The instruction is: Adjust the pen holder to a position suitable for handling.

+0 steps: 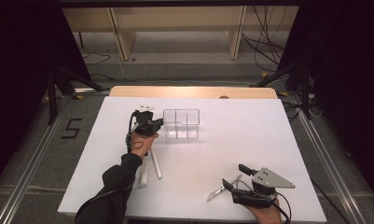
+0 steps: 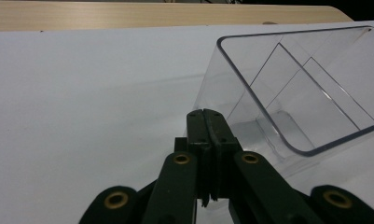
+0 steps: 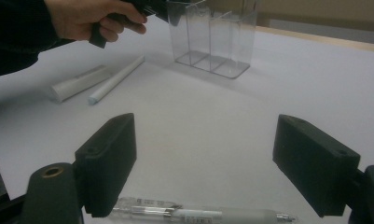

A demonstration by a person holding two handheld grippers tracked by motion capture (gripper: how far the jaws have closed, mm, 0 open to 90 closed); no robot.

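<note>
**Wide open on the right, crowded on the left**

Centre and right of the high view: bare white worktop (image 1: 250, 135), room for any gripper to sweep through. Left of centre it tightens. The clear divided box (image 1: 181, 123) stands upright, with the left gripper (image 1: 157, 125) pressed to its left wall, fingers closed together. Below it, two white tubes (image 1: 149, 169) lie across the lower-left lane. At bottom right, a pen (image 1: 223, 187) lies just beside the right gripper (image 1: 236, 176), whose fingers (image 3: 107, 161) are spread wide.
</note>
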